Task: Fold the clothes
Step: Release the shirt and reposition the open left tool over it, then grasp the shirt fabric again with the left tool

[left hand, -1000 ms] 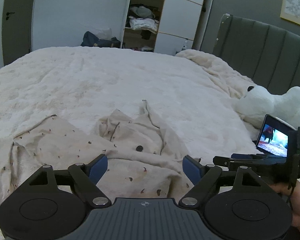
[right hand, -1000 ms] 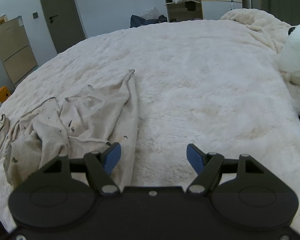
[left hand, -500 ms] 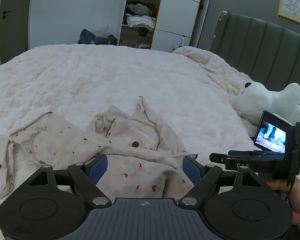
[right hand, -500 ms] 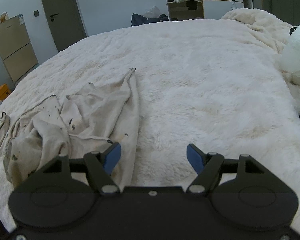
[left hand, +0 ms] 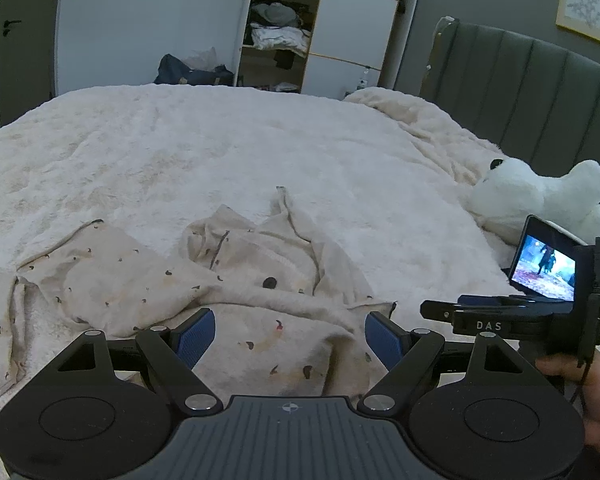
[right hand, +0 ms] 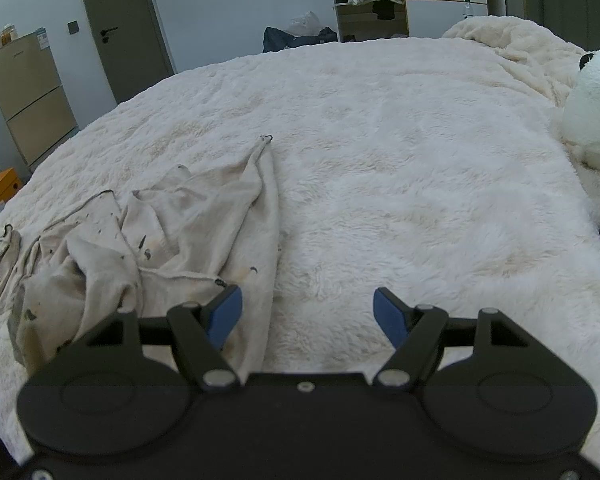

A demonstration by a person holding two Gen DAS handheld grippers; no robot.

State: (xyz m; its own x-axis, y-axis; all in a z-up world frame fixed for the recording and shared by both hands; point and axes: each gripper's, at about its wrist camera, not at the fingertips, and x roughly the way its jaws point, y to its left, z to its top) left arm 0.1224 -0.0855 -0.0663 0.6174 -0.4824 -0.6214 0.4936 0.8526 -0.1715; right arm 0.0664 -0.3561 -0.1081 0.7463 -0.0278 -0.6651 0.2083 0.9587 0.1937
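A crumpled cream garment (left hand: 236,284) with small dark specks lies on the fluffy white bed cover (left hand: 220,148). My left gripper (left hand: 290,332) hovers open just above its near part, nothing between the blue pads. In the right wrist view the same garment (right hand: 180,224) spreads to the left, one strip reaching far up the bed. My right gripper (right hand: 308,312) is open over the garment's right edge and the bare cover; its left pad (right hand: 224,312) sits above the cloth. The right gripper's body (left hand: 540,316), held by a hand (left hand: 596,392), shows at the right of the left wrist view.
A white plush bear (left hand: 540,196) lies by the grey padded headboard (left hand: 532,92). A small lit screen (left hand: 544,264) is mounted on the right gripper. Beyond the bed stand an open wardrobe with clothes (left hand: 280,36), a dark bag (left hand: 192,72), a door (right hand: 120,28) and a beige cabinet (right hand: 28,92).
The left wrist view shifted slightly between the earliest frame and now, the garment appearing a little lower and closer. The right wrist view is nearly unchanged. Both grippers stay open.
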